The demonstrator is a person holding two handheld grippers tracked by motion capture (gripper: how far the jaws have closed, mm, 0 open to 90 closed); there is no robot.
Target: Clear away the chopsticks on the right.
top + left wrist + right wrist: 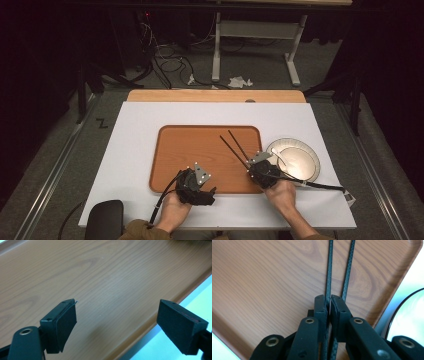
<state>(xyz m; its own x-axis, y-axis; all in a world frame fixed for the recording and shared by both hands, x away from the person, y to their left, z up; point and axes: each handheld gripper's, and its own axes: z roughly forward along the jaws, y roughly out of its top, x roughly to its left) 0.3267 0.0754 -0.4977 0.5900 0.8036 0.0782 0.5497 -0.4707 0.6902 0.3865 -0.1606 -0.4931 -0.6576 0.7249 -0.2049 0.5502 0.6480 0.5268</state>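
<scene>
Right gripper (248, 165) pinches black chopsticks (234, 146), probably both (long axis pointing up-left over the wooden tray (180, 150)); left gripper (117, 322), jaws spread, idles nearby.

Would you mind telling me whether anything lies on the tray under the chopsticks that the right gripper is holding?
Nothing visible does. The right gripper is shut on the chopsticks, which reach out over the bare wooden tray; the plate sits off to its side.
</scene>
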